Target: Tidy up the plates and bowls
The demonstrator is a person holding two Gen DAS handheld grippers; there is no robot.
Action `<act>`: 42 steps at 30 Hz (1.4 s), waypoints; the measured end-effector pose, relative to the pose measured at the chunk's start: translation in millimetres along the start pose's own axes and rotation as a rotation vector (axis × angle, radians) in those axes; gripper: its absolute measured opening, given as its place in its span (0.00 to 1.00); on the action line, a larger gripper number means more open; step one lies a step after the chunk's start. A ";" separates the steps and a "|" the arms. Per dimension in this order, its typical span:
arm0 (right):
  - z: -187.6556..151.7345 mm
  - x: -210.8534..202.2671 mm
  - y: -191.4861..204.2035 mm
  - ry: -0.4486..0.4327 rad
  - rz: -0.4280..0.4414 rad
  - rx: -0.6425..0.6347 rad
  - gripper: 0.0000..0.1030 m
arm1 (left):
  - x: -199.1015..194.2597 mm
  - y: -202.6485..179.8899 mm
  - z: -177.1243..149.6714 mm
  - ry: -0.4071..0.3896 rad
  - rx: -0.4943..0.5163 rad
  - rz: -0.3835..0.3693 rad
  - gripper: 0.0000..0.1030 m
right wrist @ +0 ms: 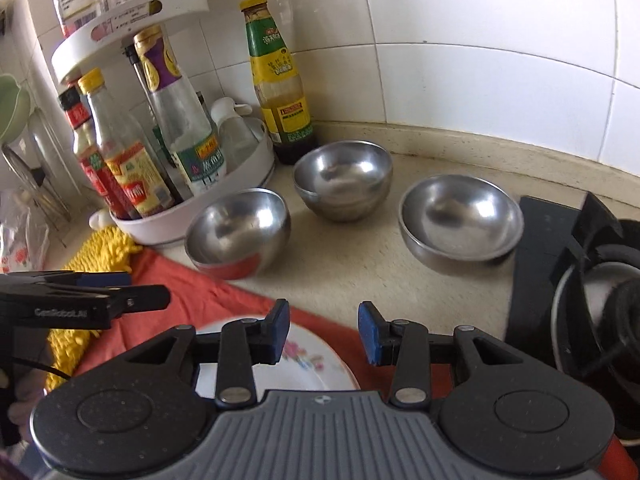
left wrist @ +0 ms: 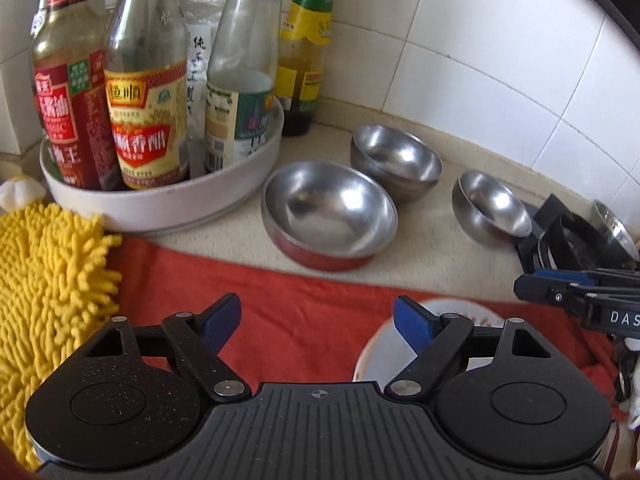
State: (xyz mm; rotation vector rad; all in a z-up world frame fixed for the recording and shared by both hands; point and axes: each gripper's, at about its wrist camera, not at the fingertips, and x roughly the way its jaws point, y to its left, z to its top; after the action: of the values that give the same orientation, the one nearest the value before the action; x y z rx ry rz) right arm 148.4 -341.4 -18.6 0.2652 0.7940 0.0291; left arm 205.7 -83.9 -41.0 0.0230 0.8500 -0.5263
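Tray (left wrist: 160, 204): we see sauce bottles (left wrist: 144, 112) standing inside, upper left.
Bowls (right wrist: 240, 232): steel, empty, mid-frame on the counter (right wrist: 352, 272).
Plate (right wrist: 316, 364): lower centre, on the red cloth (left wrist: 304, 320).
Left gripper (left wrist: 318, 322): we hold it spread, gripping nothing.
Right gripper (right wrist: 324, 332): spread above the plate, gripping nothing.

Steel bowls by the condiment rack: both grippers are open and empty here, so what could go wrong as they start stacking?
The red-based bowl sits close to the white rack full of tall bottles; a wide reach might knock one over. The back bowls already look nested, so a rim grip may lift only the top one. The floral plate lies under the right gripper, which could clip it.
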 end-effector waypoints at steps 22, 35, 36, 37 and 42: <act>55.4 108.2 29.7 0.179 0.092 0.043 0.35 | 74.2 14.3 48.0 0.080 -0.040 -0.009 0.66; 54.7 143.8 22.2 0.256 0.128 0.101 0.25 | 108.3 12.2 52.1 0.139 0.006 0.041 0.49; 53.7 142.2 21.5 0.259 0.130 0.105 0.25 | 109.0 11.4 51.9 0.140 0.011 0.042 0.49; 52.4 139.3 21.1 0.259 0.130 0.106 0.25 | 109.2 10.3 51.4 0.140 0.019 0.042 0.49; 47.7 119.6 14.3 0.239 0.121 0.119 0.25 | 110.4 0.0 47.9 0.150 0.055 0.018 0.50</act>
State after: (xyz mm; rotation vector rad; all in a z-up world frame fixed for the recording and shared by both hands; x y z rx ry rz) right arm 267.2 -323.3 -67.0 0.4277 1.0185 0.1298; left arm 299.3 -142.6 -88.6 0.1221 0.9802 -0.5357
